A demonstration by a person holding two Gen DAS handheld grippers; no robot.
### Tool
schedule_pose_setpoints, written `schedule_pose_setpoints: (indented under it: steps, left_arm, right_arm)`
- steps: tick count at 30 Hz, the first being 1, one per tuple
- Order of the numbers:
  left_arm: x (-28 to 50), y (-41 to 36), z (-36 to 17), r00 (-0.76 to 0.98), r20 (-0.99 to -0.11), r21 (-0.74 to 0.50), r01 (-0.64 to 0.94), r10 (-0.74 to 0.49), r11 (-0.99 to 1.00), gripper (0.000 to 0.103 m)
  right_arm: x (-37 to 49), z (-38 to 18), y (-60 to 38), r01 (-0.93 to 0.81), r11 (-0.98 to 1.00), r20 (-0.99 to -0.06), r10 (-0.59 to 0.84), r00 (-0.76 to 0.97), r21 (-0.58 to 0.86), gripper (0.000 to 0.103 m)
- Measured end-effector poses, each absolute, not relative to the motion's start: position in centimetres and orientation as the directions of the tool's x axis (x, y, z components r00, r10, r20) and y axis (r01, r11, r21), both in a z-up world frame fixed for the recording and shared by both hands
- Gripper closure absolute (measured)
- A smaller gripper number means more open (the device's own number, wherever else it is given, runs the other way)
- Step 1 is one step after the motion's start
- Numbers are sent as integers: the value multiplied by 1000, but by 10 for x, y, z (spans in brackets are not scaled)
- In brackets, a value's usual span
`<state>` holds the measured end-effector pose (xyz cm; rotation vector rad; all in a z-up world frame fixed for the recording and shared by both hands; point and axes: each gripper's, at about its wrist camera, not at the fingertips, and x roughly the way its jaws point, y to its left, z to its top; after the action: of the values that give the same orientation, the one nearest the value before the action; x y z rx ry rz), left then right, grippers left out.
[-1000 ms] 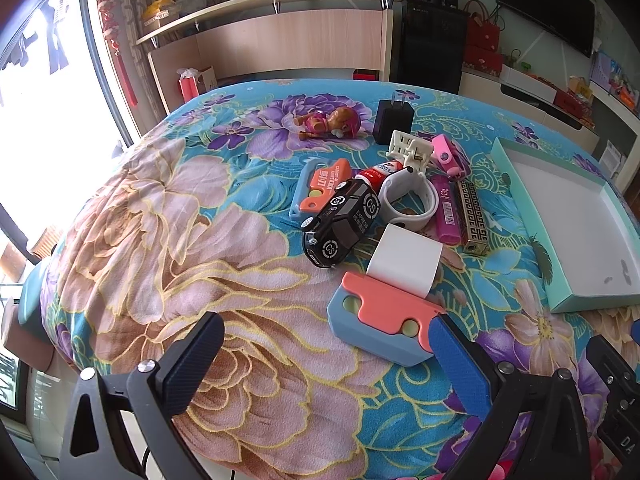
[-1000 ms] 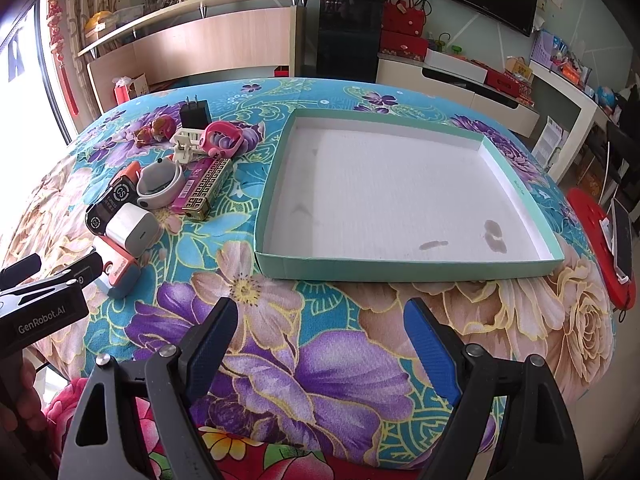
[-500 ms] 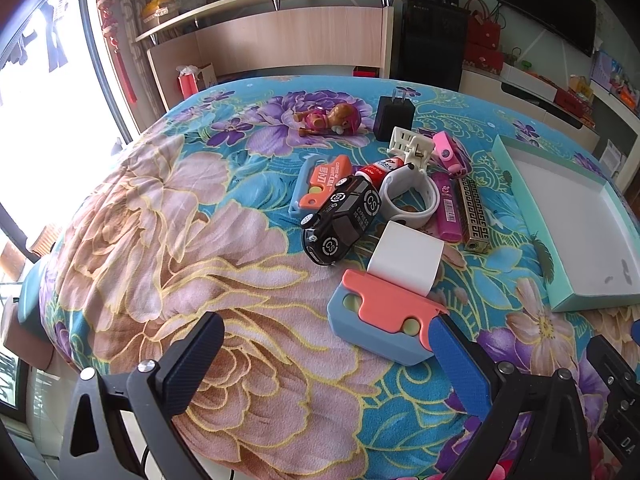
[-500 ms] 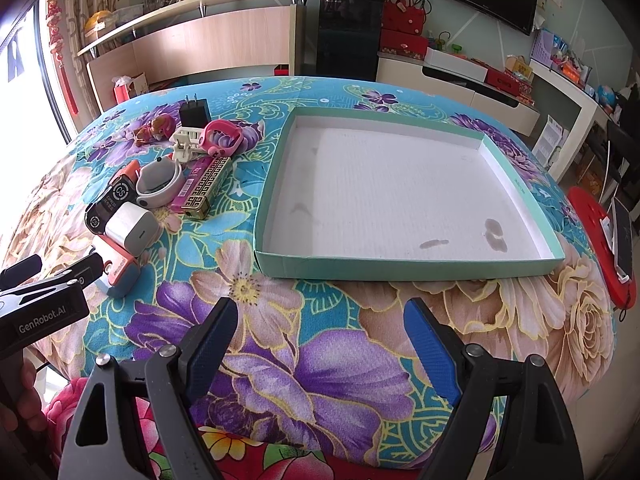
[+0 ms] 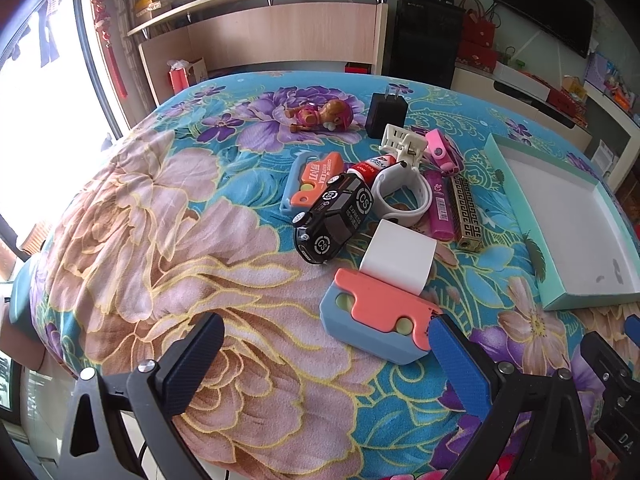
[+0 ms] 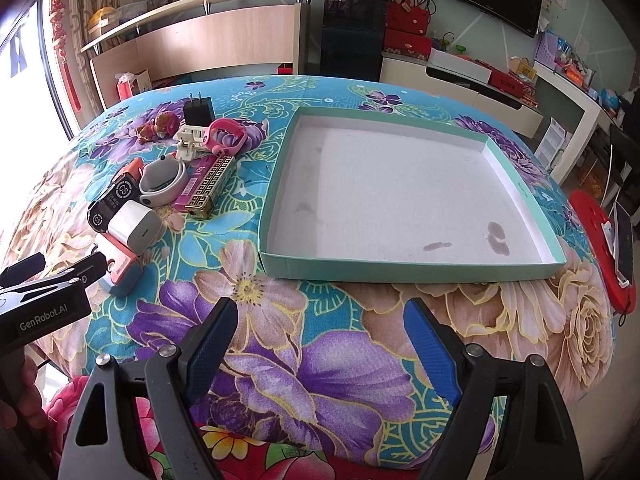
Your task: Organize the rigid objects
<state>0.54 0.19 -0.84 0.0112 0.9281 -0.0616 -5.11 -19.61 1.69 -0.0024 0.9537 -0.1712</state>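
Observation:
A cluster of small objects lies on the flowered cloth: a blue-and-orange case [image 5: 376, 316], a white charger block [image 5: 398, 256], a black toy car [image 5: 334, 216], a white watch band [image 5: 402, 194], a gold lighter [image 5: 466, 214] and a black plug [image 5: 386, 116]. My left gripper [image 5: 324, 354] is open and empty, just in front of the blue-and-orange case. My right gripper [image 6: 318, 340] is open and empty, in front of the empty teal tray [image 6: 404, 270]. The tray's rim also shows in the left wrist view [image 5: 520, 208].
A second orange case [image 5: 312, 180], a pink toy figure [image 5: 324, 116], a pink clip [image 5: 438, 152], a magenta lighter [image 5: 438, 208] and a white adapter [image 5: 402, 142] lie in the cluster. A red stool [image 6: 600, 248] stands right of the table. Shelves and cabinets stand behind.

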Motion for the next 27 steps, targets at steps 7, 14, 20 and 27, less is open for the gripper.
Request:
schedule_pose_setpoints:
  steps: [7,14,20,27]
  left_arm:
    - [17,-6,-21,491,-867,-5,156,-82,988,0]
    - [18,-23,-24,483,-871,49,274,-93,960,0]
    - [23,-23,-25,493,-861,41,307,-122,951,11]
    - [27,-16,-27,488,-853,-4,345,-183,938,29]
  right_arm:
    - [-41,21,-197,136,988,-818,-134,560,-68,17]
    - [-30,17,-191,110,991,-834,-119,539,-71,17]
    - [-21,20,-184,84,994,-836,-106,538,-72,17]
    - [-5,23,-168,37,997,-839,-75,539,-66,17]
